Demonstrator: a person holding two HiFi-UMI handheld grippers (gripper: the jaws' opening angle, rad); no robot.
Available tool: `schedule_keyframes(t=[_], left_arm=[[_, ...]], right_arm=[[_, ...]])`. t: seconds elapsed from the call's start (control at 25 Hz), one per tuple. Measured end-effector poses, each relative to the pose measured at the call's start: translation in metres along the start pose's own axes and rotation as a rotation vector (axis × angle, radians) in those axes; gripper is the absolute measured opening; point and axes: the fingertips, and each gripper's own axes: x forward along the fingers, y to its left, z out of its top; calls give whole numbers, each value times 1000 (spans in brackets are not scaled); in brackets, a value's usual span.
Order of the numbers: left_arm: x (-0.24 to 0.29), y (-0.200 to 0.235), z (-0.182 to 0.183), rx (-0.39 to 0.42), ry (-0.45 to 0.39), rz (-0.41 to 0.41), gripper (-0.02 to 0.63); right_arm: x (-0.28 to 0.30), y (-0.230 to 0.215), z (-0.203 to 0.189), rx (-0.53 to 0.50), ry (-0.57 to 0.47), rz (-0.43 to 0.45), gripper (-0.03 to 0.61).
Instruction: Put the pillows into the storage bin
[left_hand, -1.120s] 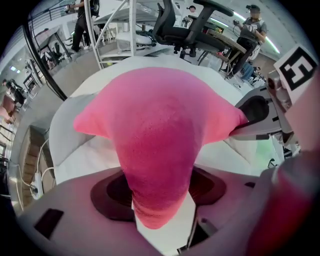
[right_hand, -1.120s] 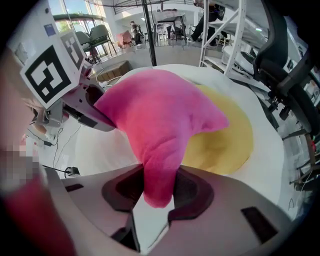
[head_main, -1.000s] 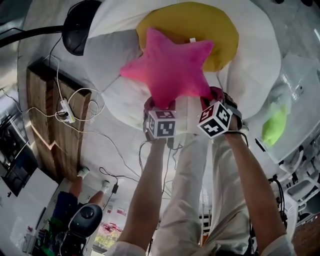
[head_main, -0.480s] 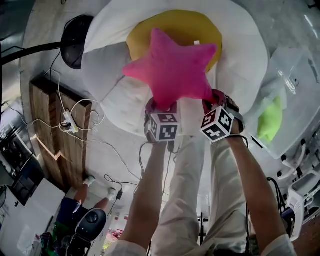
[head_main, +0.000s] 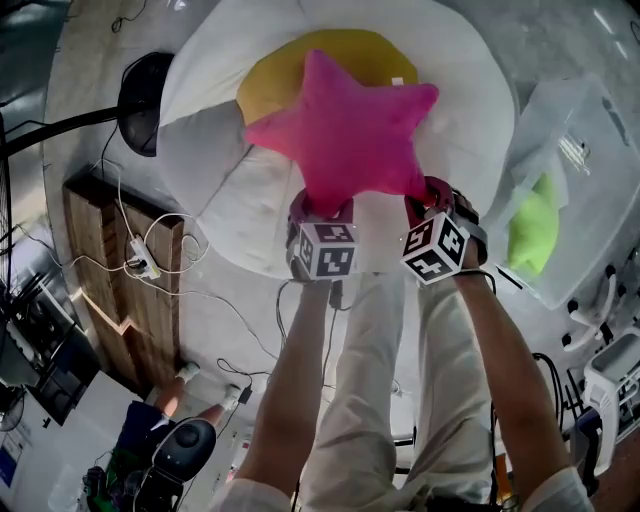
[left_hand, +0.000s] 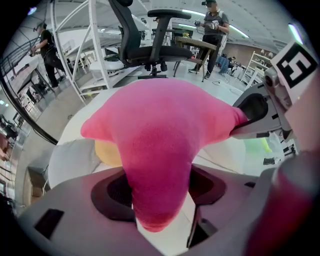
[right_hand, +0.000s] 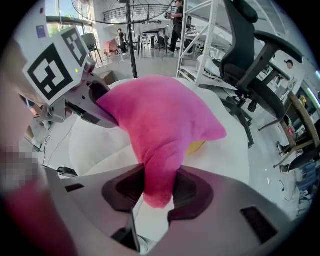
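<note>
A pink star pillow (head_main: 350, 135) hangs in the air above a big white beanbag (head_main: 230, 150), held by two of its lower points. My left gripper (head_main: 322, 212) is shut on the left point, whose fabric (left_hand: 157, 190) is squeezed between the pads. My right gripper (head_main: 422, 200) is shut on the right point (right_hand: 160, 185). A yellow round pillow (head_main: 275, 80) lies on the beanbag behind the star. The clear storage bin (head_main: 575, 180) stands at the right with a lime green pillow (head_main: 533, 230) inside.
A black lamp base (head_main: 140, 90) and wooden board (head_main: 120, 290) with white cables lie at the left. An office chair (left_hand: 150, 35) and white racks stand beyond the beanbag. Other people (left_hand: 212, 25) stand far off.
Both grippers have carried the star pillow upward and a little right, toward the bin. It now covers more of the yellow pillow. The grips are unchanged.
</note>
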Motion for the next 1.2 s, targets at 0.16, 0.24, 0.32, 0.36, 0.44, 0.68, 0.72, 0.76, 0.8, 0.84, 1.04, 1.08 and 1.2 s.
schedule_keyframes(t=[0.16,0.24,0.32,0.36,0.44,0.68,0.72,0.76,0.8,0.84,1.04,1.08,1.2], left_arm=[[-5,-12,12,26,-9,-8,311],[-8,-17,18,41,-15,-12,311],[-10,-24,23,55,-22,-14,311],[-11,-27,26,61,-25,-14,311],[-13,-36,32,74,-31,-15,311],[-19,-60,54,114,-57,-26,311],[-19,-63,57,123,-59,-29,311],[-18,-67,60,133,-61,-31,311],[-18,-70,64,144,-65,-33,311],[-18,-75,68,157,-70,-35,311],[-20,-106,89,226,-94,-46,311],[-21,-114,93,239,-98,-50,311],[-25,-138,105,280,-110,-65,311]], right_arm=[[-13,-10,-7,20,-6,-18,150],[-19,-14,-10,29,-11,-29,150],[-25,-19,-15,40,-17,-40,150],[-28,-21,-17,46,-20,-45,150],[-34,-27,-23,58,-27,-55,150],[-56,-46,-38,108,-53,-91,150],[-57,-49,-41,115,-57,-97,150],[-59,-51,-44,124,-60,-104,150],[-61,-55,-47,135,-64,-112,150],[-64,-58,-51,148,-69,-122,150],[-80,-75,-77,217,-90,-165,152],[-85,-78,-84,230,-91,-173,150],[-101,-88,-103,276,-92,-200,152]])
